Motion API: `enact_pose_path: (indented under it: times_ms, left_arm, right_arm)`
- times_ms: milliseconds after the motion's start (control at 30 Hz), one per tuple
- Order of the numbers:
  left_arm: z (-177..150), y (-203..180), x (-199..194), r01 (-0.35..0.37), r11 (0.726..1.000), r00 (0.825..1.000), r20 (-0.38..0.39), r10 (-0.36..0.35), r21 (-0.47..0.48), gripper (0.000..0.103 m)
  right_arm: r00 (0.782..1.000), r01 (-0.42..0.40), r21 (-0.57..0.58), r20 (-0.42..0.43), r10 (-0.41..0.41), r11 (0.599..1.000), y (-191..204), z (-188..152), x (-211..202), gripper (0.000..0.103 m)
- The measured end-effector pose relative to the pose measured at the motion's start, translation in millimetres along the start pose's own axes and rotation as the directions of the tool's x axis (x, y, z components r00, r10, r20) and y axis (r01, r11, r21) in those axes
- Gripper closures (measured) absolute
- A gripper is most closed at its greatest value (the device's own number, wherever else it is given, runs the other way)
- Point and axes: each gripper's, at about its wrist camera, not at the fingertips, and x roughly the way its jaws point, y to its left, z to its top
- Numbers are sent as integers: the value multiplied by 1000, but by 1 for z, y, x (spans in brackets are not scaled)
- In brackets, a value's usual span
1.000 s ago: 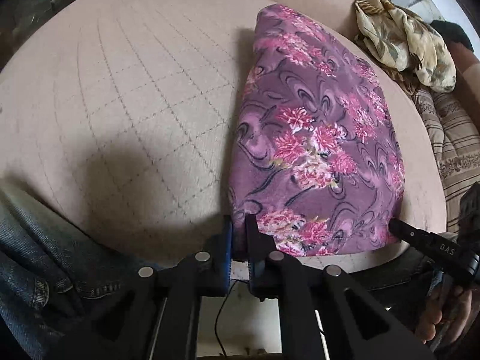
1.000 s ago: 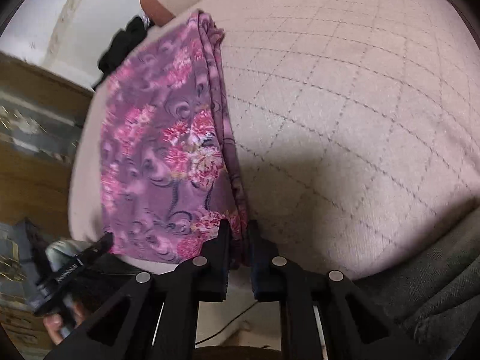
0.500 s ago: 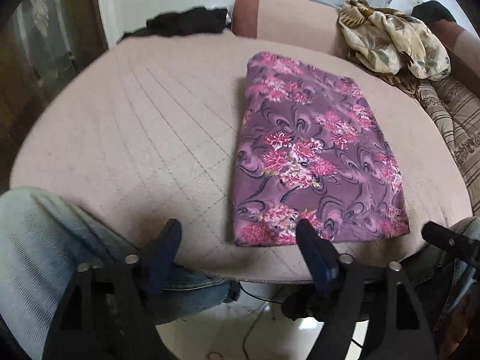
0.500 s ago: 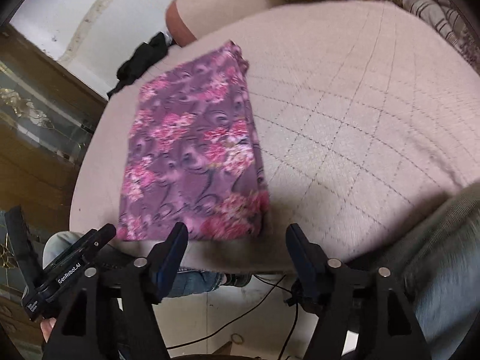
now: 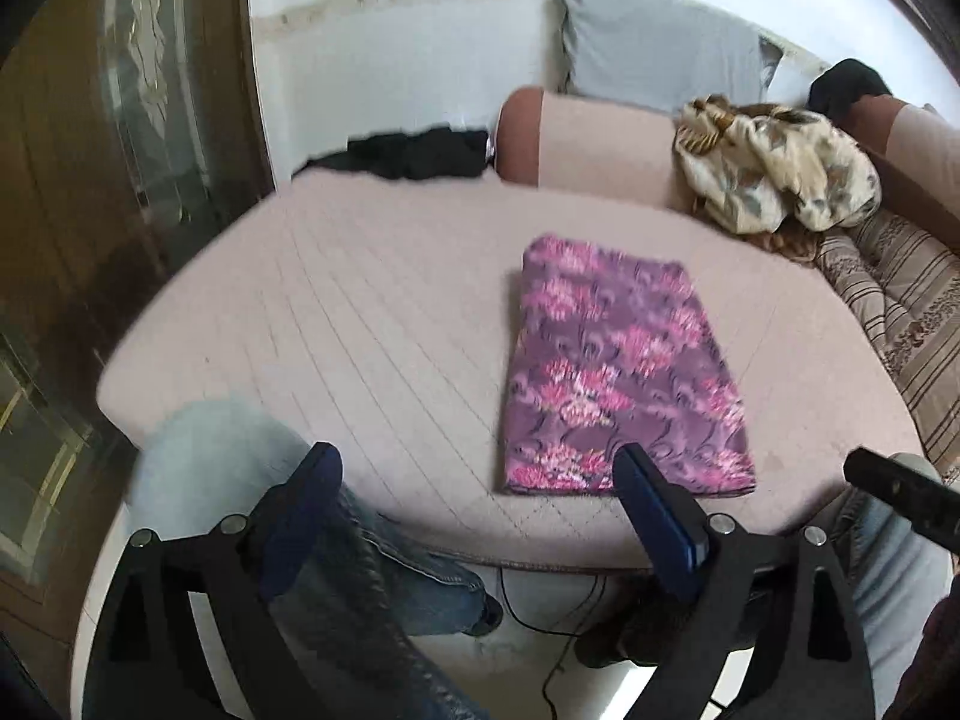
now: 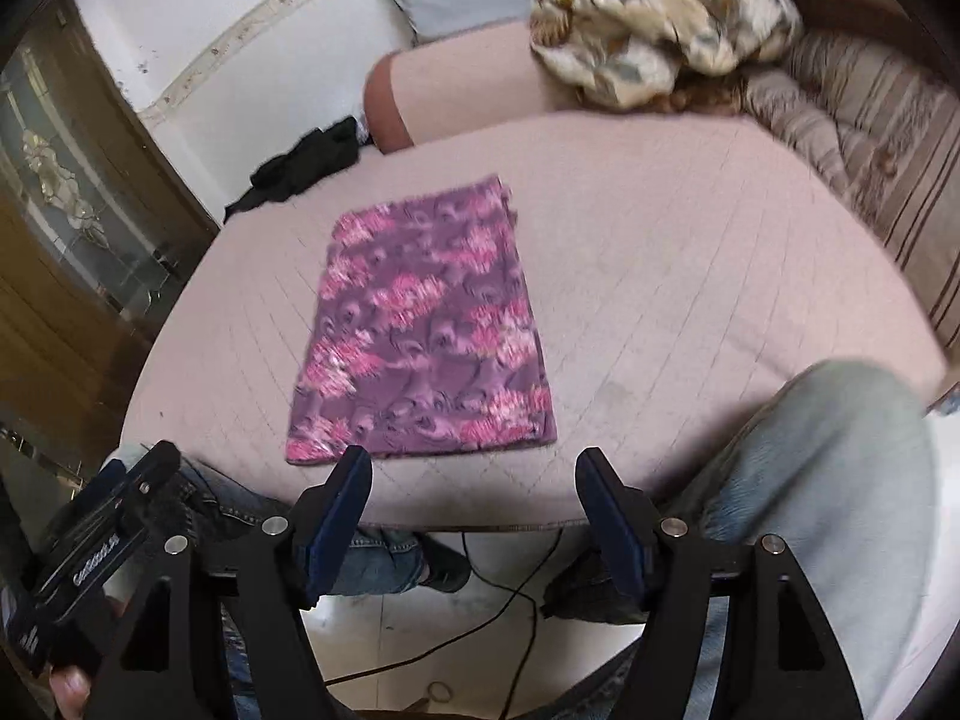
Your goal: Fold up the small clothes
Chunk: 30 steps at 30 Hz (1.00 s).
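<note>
A purple garment with pink flowers [image 5: 618,372] lies folded into a flat rectangle on the pink quilted mattress [image 5: 372,324]; it also shows in the right wrist view [image 6: 426,324]. My left gripper [image 5: 480,474] is open and empty, held back off the mattress's near edge, left of the garment's near corner. My right gripper [image 6: 474,468] is open and empty, just short of the garment's near edge.
A crumpled cream floral cloth [image 5: 774,174] lies on the sofa arm at the back right. A black garment [image 5: 414,153] lies at the mattress's far edge. A grey pillow [image 5: 654,48] leans on the wall. The person's jeans-clad knees [image 6: 828,480] flank the near edge. A wooden cabinet [image 5: 120,180] stands left.
Both grippers let go of the garment's near edge, opened wide and drew back and up from the mattress. The garment stays folded flat.
</note>
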Motion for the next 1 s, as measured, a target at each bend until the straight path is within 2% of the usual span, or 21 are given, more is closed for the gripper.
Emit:
enact_pose_path:
  times_ms: [100, 167, 300, 400, 533, 633, 733, 1000]
  left_arm:
    - [13, 0, -25, 20, 999, 999, 29, -20, 26, 12]
    - [22, 1, -41, 27, 999, 998, 51, -29, 31, 12]
    - [41, 9, -74, 70, 998, 994, 85, -70, 6, 12]
    - [56, 12, -98, 62, 998, 990, 130, -62, 3, 12]
    - [65, 9, -114, 57, 998, 987, 151, -58, 13, 4]
    - [65, 9, -114, 35, 999, 986, 163, -35, 4, 1]
    - [61, 6, -108, 16, 1000, 990, 141, -17, 8, 1]
    - [54, 4, -92, 11, 1000, 996, 88, -11, 9, 1]
  right_arm:
    - [999, 30, -36, 22, -29, 999, 12, 10, -22, 24]
    - [999, 16, -44, 37, -14, 999, 19, 14, -36, 23]
    - [994, 60, -62, 97, -53, 996, 30, 21, -67, 18]
    - [989, 71, -73, 138, -61, 995, 35, 27, -89, 18]
    - [980, 62, -91, 192, -44, 994, 42, 33, -115, 16]
    - [977, 46, -100, 211, -24, 994, 42, 36, -126, 15]
    - [977, 30, -106, 214, -7, 994, 43, 37, -131, 14]
    - [983, 45, -94, 183, -27, 995, 40, 37, -119, 14]
